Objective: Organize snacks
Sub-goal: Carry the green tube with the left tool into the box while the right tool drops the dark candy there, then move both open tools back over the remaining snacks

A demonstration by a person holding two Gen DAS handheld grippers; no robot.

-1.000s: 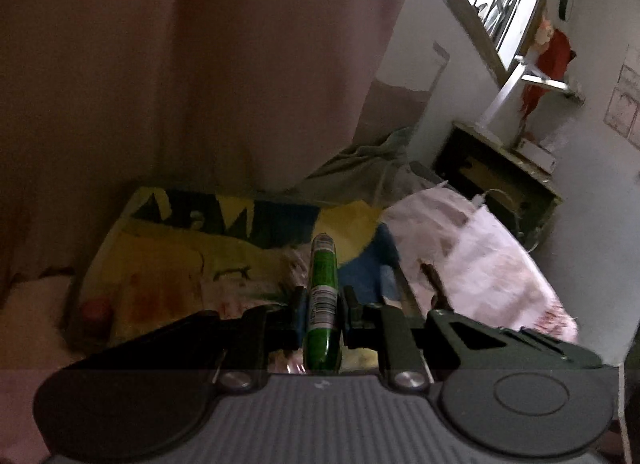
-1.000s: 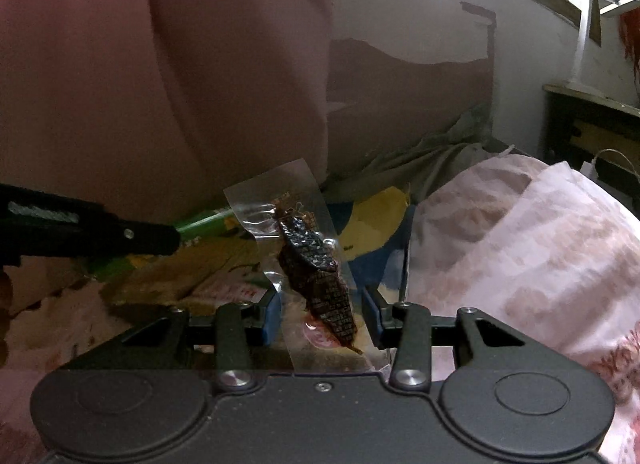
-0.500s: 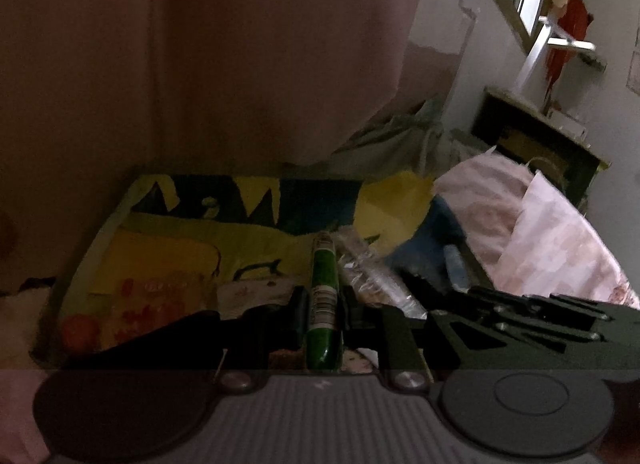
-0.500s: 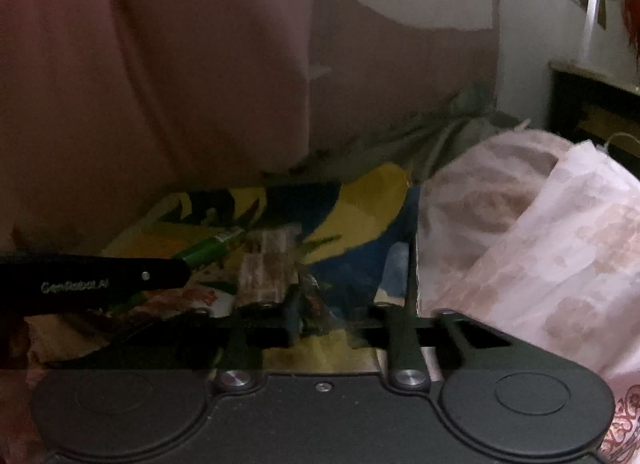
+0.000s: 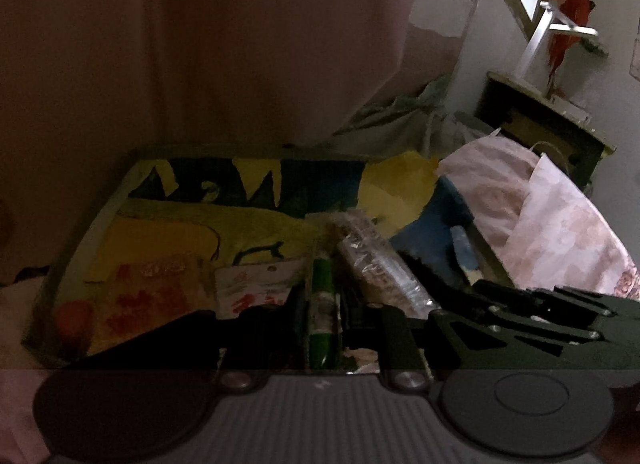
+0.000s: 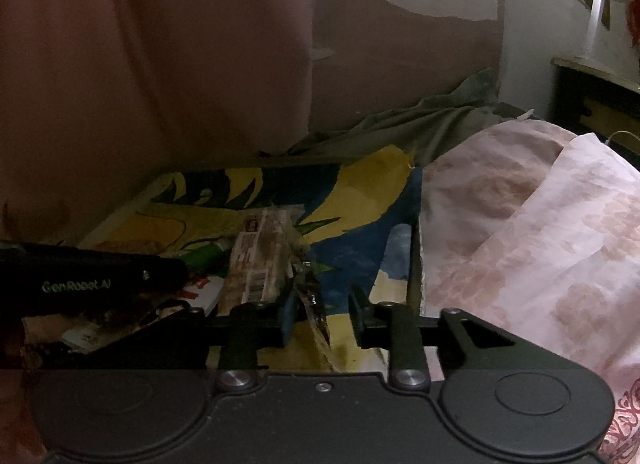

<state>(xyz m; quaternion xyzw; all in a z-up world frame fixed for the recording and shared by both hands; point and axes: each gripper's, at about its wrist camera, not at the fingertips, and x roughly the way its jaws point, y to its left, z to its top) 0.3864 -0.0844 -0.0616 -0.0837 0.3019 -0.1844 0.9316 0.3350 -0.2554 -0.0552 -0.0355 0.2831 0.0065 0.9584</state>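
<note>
A shallow tray [image 5: 100,223] with a yellow and blue lining lies in front of both grippers; its rim [image 6: 120,215] also shows in the right wrist view. My left gripper [image 5: 323,300] is low in it, still pinching a green snack stick [image 5: 322,284], though its jaws are opening. That stick's tip [image 6: 204,254] pokes out past the left gripper's finger [image 6: 100,276]. My right gripper [image 6: 322,316] is opening. A clear-wrapped brown snack packet [image 6: 260,260] lies in the tray, its crinkled tail between the jaws, untouched by the right pad. In the left wrist view this packet [image 5: 376,264] lies just right of the stick.
Red-orange packets [image 5: 152,296] and a white packet with red print [image 5: 256,284] lie at the tray's near left. Pink floral bedding [image 6: 520,223] rises along the tray's right side. A pink curtain [image 5: 240,43] hangs behind, with crumpled green cloth [image 5: 400,111] at its foot.
Both grippers have come down into the tray. The right one, which held the clear-wrapped snack up, now has it lying in the tray with its jaws apart. The green stick stays in the left.
</note>
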